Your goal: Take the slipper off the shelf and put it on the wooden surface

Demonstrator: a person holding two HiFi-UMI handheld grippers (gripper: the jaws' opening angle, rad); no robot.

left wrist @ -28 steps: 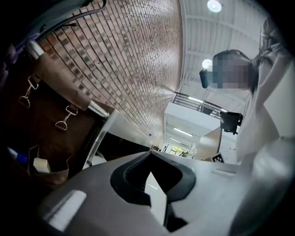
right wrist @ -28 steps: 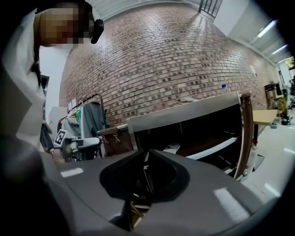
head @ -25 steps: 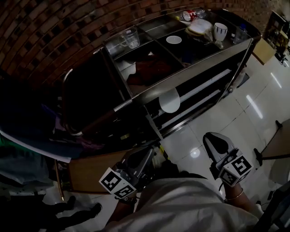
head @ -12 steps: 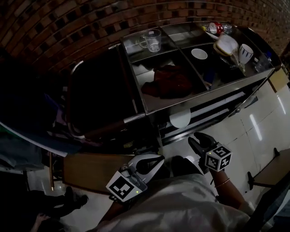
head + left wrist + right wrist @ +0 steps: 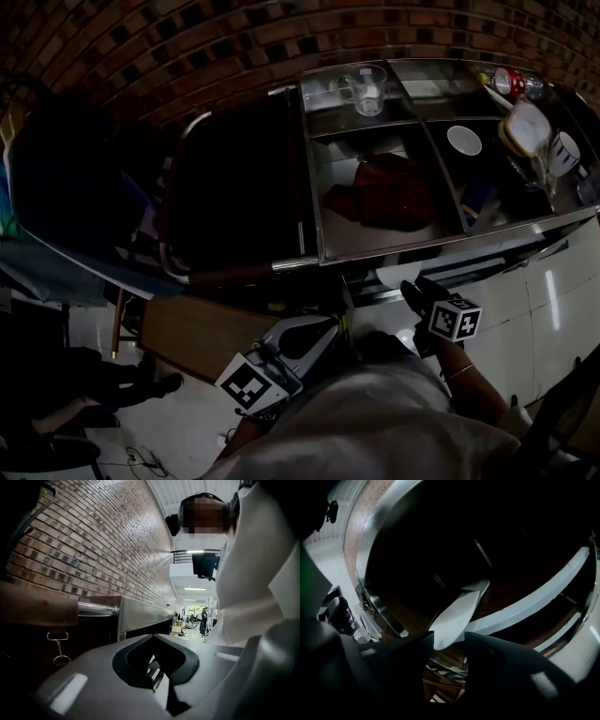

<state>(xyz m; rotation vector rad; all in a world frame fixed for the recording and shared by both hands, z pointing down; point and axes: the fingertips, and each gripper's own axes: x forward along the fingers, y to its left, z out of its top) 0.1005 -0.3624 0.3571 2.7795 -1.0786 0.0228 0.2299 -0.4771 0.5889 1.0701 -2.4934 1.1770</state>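
The white slipper [image 5: 397, 275] lies on the dark lower shelf under the steel-topped cart [image 5: 323, 220]. In the right gripper view the slipper [image 5: 458, 612] slants toward me, its near end between the two dark tips. My right gripper [image 5: 413, 290] [image 5: 449, 640] is at the shelf's front; its jaws are opening and the pads do not press the slipper. My left gripper [image 5: 332, 324] [image 5: 154, 637] is shut and empty, held low beside the wooden surface [image 5: 192, 333], which lies left of it.
On the cart's steel top stand a glass mug [image 5: 367, 89], a dark red cloth [image 5: 389, 192], a white saucer [image 5: 464, 140], a striped cup [image 5: 565, 153] and a bottle [image 5: 511, 82]. A brick wall [image 5: 187, 56] runs behind. Glossy floor tiles [image 5: 553, 309] lie at the right.
My right gripper has moved from over the floor tiles up to the lower shelf, reaching the slipper. The view has swung left. The left gripper stays by the wooden surface.
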